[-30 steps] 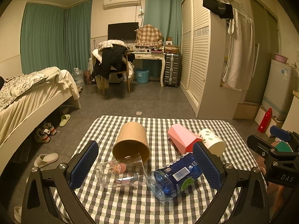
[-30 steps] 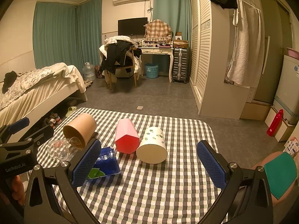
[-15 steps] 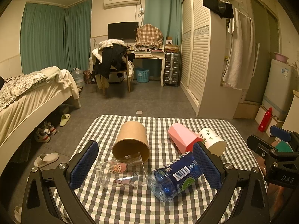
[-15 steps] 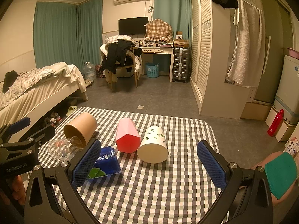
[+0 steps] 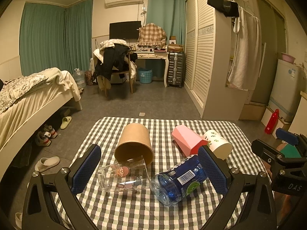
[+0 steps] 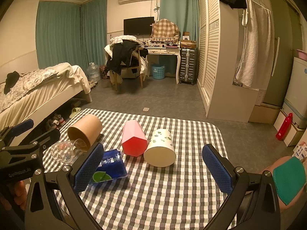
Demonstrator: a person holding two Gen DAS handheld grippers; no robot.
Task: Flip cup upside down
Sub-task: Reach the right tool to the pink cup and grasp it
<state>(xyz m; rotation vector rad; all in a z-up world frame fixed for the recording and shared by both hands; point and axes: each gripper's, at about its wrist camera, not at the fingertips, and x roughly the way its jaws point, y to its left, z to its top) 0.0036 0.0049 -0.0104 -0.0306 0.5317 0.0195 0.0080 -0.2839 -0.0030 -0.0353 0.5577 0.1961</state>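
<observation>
Several cups lie on their sides on a checked tablecloth (image 5: 134, 210). A brown paper cup (image 5: 134, 143) lies at the left, a clear cartoon-print cup (image 5: 122, 178) in front of it, a blue cup (image 5: 178, 180) beside that. A pink faceted cup (image 6: 133, 140) and a white leaf-print cup (image 6: 161, 149) lie in the middle. My left gripper (image 5: 149, 172) is open, its pads either side of the clear and blue cups, above the table. My right gripper (image 6: 153, 166) is open and empty, near the white cup.
The table's far edge (image 6: 153, 115) drops to a grey floor. A bed (image 5: 28, 99) stands at the left, a white wardrobe (image 5: 207, 67) at the right, a chair piled with clothes (image 5: 115, 65) and a desk behind.
</observation>
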